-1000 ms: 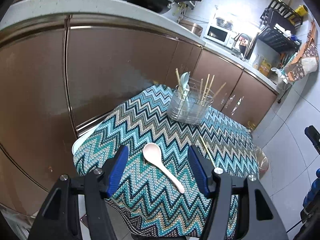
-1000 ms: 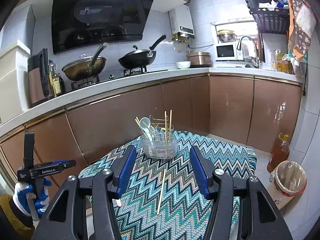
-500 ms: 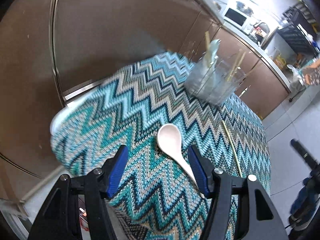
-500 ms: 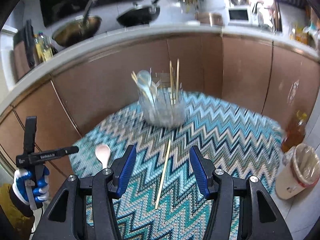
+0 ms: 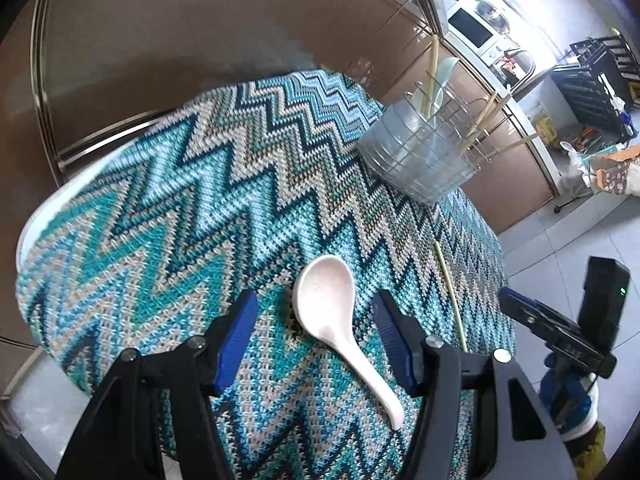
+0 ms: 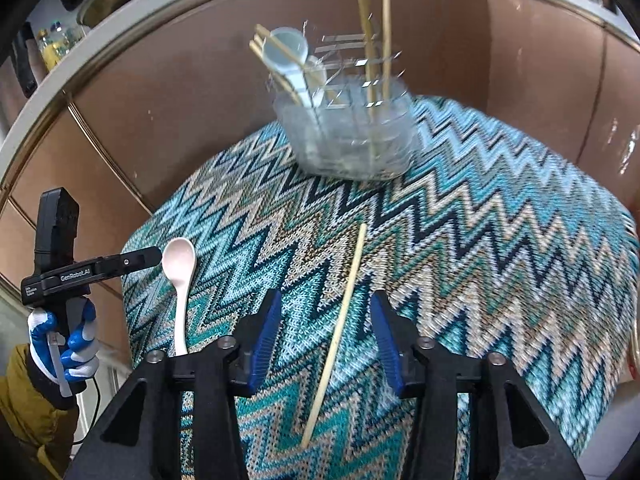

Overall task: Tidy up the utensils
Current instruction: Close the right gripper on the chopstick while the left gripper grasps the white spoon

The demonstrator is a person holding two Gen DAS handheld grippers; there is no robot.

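A white spoon (image 5: 332,312) lies on the zigzag tablecloth (image 5: 180,208), its bowl between the open fingers of my left gripper (image 5: 316,332). It also shows in the right wrist view (image 6: 181,280). A single wooden chopstick (image 6: 340,328) lies on the cloth between the open fingers of my right gripper (image 6: 324,336); it also shows in the left wrist view (image 5: 450,292). A clear utensil holder (image 6: 348,136) with a wire rack holds chopsticks and a pale spoon at the table's far side, also in the left wrist view (image 5: 420,160).
Brown cabinet doors (image 6: 160,120) stand close behind the table. The left gripper's body (image 6: 68,264) shows at the left of the right wrist view. The right gripper's body (image 5: 572,332) shows at the right of the left wrist view. Grey floor tiles (image 5: 568,232) lie beyond the table.
Both grippers have dropped lower and closer to the table. The spoon now sits between the left fingers and the chopstick between the right fingers. Both stay open.
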